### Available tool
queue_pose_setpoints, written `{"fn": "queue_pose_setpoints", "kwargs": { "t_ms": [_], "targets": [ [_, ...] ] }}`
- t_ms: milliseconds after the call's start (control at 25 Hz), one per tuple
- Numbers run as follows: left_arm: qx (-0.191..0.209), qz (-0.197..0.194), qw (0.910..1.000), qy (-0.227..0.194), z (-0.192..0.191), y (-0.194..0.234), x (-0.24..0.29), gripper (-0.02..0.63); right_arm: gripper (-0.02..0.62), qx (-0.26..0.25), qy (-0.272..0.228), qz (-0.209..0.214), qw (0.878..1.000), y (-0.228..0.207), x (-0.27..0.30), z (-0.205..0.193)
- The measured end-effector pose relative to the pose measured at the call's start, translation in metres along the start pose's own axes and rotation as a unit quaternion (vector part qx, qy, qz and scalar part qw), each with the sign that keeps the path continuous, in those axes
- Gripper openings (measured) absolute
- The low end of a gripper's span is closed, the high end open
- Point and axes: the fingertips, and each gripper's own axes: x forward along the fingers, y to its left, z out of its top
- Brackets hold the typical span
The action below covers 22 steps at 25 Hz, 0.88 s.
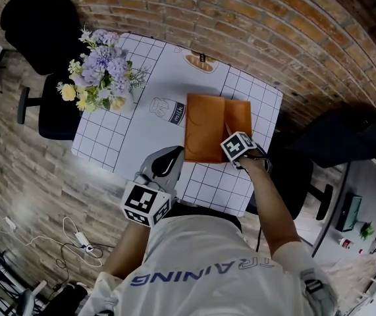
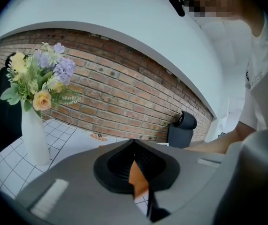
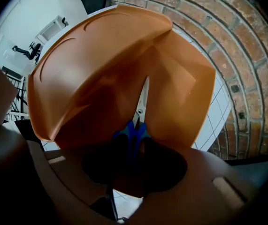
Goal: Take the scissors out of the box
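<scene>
An orange box (image 1: 204, 127) lies opened flat on the white gridded table (image 1: 141, 64). In the right gripper view its lid (image 3: 91, 69) folds up on the left. The scissors (image 3: 141, 104) rest in the crease, silver blades pointing away and blue handles (image 3: 131, 131) toward me. My right gripper (image 1: 235, 143) points straight down over the box. The handles sit in the shadowed gap between its jaws (image 3: 126, 172), and no pressing on them shows. My left gripper (image 1: 164, 163) hovers at the table's near edge, jaws together with nothing held (image 2: 141, 186).
A white vase of flowers (image 1: 102, 71) stands at the table's left end (image 2: 33, 125). Black office chairs sit at the far left (image 1: 39, 25) and on the right (image 1: 346, 137). A brick wall (image 1: 273, 25) runs behind the table. Cables (image 1: 76, 236) lie on the floor.
</scene>
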Motion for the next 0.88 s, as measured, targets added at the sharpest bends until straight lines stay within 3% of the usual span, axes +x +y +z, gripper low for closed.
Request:
{"fn": "queue_pose_setpoints", "kwargs": {
  "t_ms": [400, 640, 880],
  "targets": [
    [-0.003, -0.003, 1.0000, -0.002, 0.003, 0.012, -0.001, 0.000, 0.106, 0.000, -0.010, 0.024, 1.000, 0.005, 0.001, 0.004],
    [0.001, -0.007, 1.0000, 0.001, 0.004, 0.008, 0.002, 0.000, 0.104, 0.082, -0.099, 0.026, 0.991, -0.010, -0.021, 0.009],
    [0.014, -0.024, 0.9996, 0.001, 0.009, -0.012, 0.009, 0.000, 0.103, 0.129, -0.199, 0.034, 0.971, -0.017, -0.055, 0.009]
  ]
}}
